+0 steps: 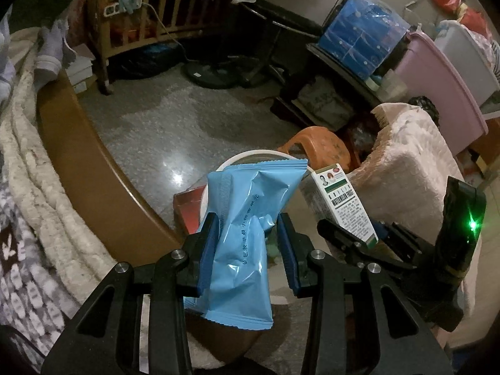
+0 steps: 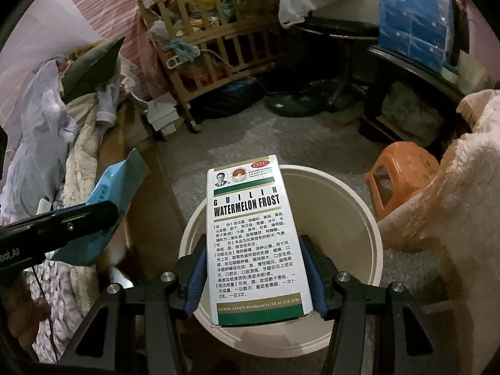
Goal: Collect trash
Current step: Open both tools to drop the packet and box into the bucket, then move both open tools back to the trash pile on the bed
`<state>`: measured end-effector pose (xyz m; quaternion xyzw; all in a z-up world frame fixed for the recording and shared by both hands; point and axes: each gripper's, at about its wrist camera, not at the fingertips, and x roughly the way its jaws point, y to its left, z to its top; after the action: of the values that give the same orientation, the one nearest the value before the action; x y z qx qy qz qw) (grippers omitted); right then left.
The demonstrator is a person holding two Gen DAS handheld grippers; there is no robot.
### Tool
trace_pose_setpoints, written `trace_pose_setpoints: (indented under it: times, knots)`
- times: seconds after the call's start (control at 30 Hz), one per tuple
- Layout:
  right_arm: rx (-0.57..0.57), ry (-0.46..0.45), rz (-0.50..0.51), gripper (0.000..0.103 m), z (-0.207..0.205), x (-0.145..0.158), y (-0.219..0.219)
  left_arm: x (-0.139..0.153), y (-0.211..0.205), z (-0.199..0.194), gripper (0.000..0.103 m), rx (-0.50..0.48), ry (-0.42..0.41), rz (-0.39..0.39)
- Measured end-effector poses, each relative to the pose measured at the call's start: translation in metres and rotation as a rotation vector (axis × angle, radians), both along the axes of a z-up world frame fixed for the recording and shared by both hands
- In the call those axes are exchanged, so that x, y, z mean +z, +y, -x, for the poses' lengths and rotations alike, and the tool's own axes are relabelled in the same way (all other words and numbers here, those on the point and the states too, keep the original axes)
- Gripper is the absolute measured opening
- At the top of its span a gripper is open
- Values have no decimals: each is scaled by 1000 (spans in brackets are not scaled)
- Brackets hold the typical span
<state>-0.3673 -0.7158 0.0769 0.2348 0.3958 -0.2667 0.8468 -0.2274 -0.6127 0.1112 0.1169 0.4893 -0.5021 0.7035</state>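
Left gripper clamped on blue wrapper, right gripper clamped on white medicine box, both above the cream bucket. Right of bucket: pink blanket, orange stool. Beyond bucket: wooden crib.

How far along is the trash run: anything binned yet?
Done: both pieces picked up. In hand: the left gripper pinches the blue wrapper; the right gripper clamps the medicine box, held over the white bucket. Left: release both into the bucket. The part of its inside that shows looks empty, so nothing seems binned yet.
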Motion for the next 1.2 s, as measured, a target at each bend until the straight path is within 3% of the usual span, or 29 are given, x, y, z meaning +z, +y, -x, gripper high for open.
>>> trace_pose_setpoints:
  times: [0.37,0.47,0.53,0.6,0.73,1.2]
  knots:
    - [-33,5,-10,53,2,-5,-7,-1,-8,6,38,-26,29,34]
    - [-64,16,-14,54,3,-7,-12,-1,-7,4,44,-29,50,57]
    - [-73,20,-14,58,3,-8,-14,-1,-6,3,47,-30,54,59]
    - [-84,17,-10,69,4,-8,-14,-2,-5,0,50,-27,57,55]
    - [-80,28,-39,69,1,-13,-14,-4,0,-3,51,-14,66,50]
    - [-6,26,-37,69,-19,-9,12,-5,41,-23,51,94,-33,-5]
